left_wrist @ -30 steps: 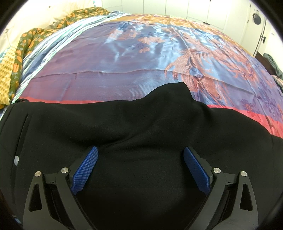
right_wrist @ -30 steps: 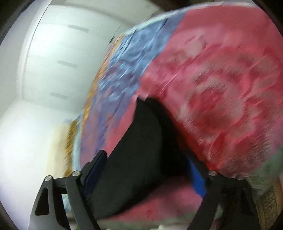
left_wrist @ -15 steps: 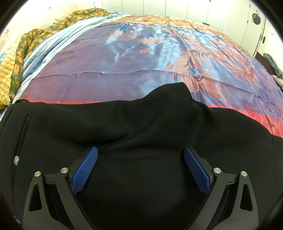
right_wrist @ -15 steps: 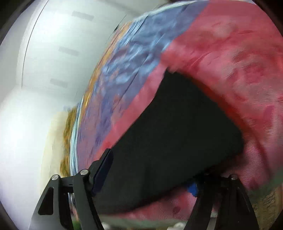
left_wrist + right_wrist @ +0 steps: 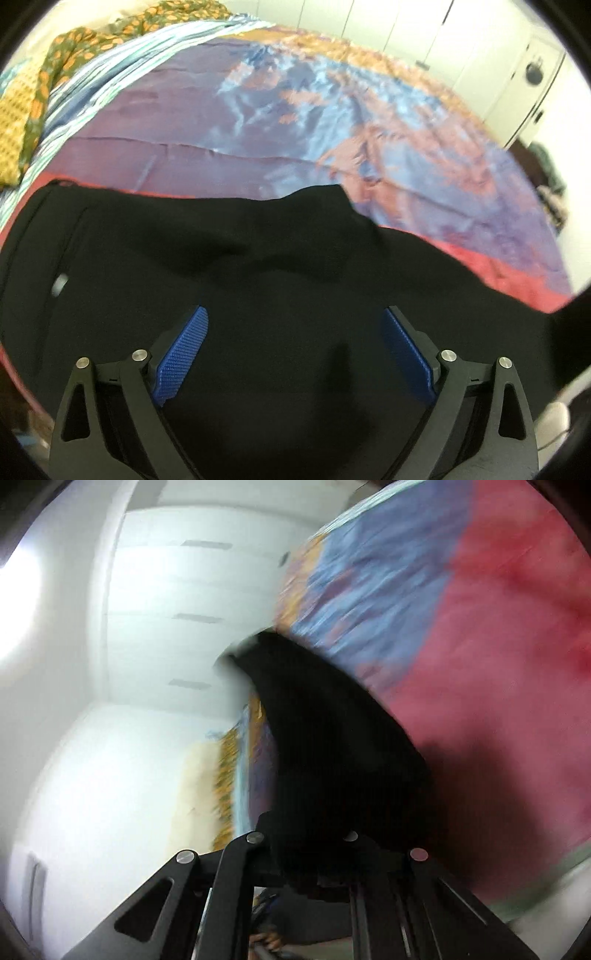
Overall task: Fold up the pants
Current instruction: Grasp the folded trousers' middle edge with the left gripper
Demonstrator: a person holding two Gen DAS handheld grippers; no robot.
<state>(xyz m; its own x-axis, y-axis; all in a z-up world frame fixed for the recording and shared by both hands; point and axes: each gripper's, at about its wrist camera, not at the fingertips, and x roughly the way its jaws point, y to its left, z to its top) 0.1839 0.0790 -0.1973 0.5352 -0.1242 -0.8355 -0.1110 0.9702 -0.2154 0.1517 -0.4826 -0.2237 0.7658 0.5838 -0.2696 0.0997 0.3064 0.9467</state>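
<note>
The bed (image 5: 258, 122) fills most of both my views, spread with a shiny blue-purple bedspread (image 5: 332, 110) with orange figures and a red border (image 5: 498, 646); in the right wrist view it tilts across the upper right of the frame, badly blurred. White cupboard doors (image 5: 177, 590) take the upper left of that view and the top right of the left wrist view. A green and orange floral cloth (image 5: 55, 70) lies bunched at the upper left of the left wrist view.

The black pants (image 5: 258, 277) lie flat on the bed across the whole lower half of the left wrist view, with a small peak of fabric rising at the centre. In the right wrist view one end of them (image 5: 332, 738) runs up from the bottom centre toward the middle of the frame, lifted off the bedspread.

My left gripper (image 5: 295, 343) hangs over the pants, its jaws spread wide with blue pads (image 5: 181, 358) apart and nothing between them. My right gripper (image 5: 306, 849) has just been closing, and its jaws are now pinched on the pants' black fabric at the bottom centre.

A small pale button (image 5: 59, 284) shows on the pants at the left.
</note>
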